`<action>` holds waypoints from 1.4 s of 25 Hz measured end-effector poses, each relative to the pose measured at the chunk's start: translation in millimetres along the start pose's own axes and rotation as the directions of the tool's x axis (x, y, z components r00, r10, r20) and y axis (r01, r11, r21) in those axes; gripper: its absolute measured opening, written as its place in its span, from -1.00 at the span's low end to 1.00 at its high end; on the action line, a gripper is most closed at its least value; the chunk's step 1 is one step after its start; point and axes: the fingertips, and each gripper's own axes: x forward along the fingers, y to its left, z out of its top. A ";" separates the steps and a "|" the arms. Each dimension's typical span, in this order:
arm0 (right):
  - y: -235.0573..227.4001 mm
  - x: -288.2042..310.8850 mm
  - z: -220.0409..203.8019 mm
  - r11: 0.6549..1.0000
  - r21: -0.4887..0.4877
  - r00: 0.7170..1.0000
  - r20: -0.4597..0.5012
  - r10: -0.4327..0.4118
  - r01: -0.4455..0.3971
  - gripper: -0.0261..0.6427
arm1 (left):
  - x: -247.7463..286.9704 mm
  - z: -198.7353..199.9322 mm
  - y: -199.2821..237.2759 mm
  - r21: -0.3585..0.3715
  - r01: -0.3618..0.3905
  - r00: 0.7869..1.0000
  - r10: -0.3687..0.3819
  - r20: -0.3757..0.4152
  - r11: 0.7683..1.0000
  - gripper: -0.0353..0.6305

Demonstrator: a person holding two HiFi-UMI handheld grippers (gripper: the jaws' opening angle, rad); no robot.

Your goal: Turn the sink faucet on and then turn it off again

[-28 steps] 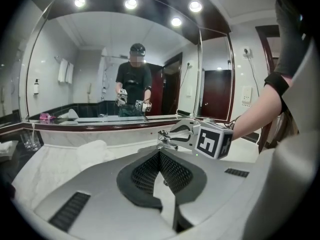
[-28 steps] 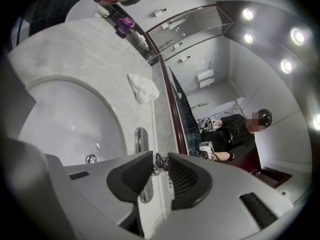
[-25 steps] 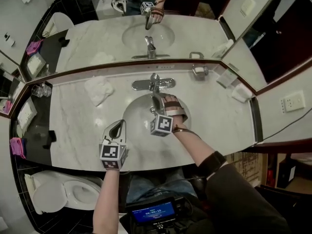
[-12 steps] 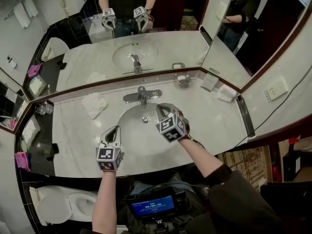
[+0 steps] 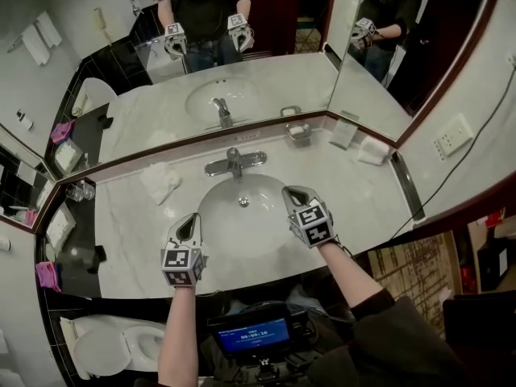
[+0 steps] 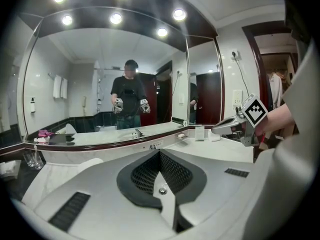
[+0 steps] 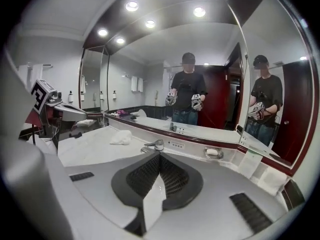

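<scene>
Faucet [image 5: 235, 162] stands at the back rim of the sink [image 5: 242, 228], centre of the head view, untouched by either tool.

Left gripper [image 5: 192, 219]: jaws pressed together, nothing between the pads. I see the two ribbed pads meeting in a closed V in its own view. It hovers over the lower-left edge of the basin, tip pointing up-frame.

Right gripper [image 5: 288, 192]: jaws likewise closed, empty. It hangs over the right edge of the basin, marker cube lower right of its tip. In the right gripper view the chrome spout and lever sit just above the closed tips, near the middle of the frame, well apart from them.

Both tools flank the bowl, one each side, about level with each other and apart from the faucet. I cannot tell how the lever is set.

Outward from the sink:
- Marble countertop [image 5: 367, 204] runs left to right across the frame.
- Crumpled white cloth [image 5: 160, 181] lies left of the faucet.
- Soap dish [image 5: 298, 131] sits against the back ledge, right of the faucet.
- Mirror [image 5: 274, 75] fills the upper frame and reflects a person holding both grippers.
- Toilet [image 5: 101, 349] shows at lower left.
- A small lit screen [image 5: 251, 335] sits at the bottom centre.
</scene>
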 end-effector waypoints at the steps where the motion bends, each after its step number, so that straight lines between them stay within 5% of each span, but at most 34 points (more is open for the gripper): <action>1: -3.3 -2.5 -4.2 1.000 0.000 1.000 -0.002 -0.007 0.007 -0.86 | -0.2 0.4 0.1 0.003 0.001 1.000 -0.001 0.000 1.000 -0.90; 35: 12.0 4.8 -14.2 0.998 -0.056 0.997 -0.073 0.033 -0.038 -0.86 | 4.9 0.1 -6.0 -0.003 0.000 1.000 0.000 0.007 1.000 -0.90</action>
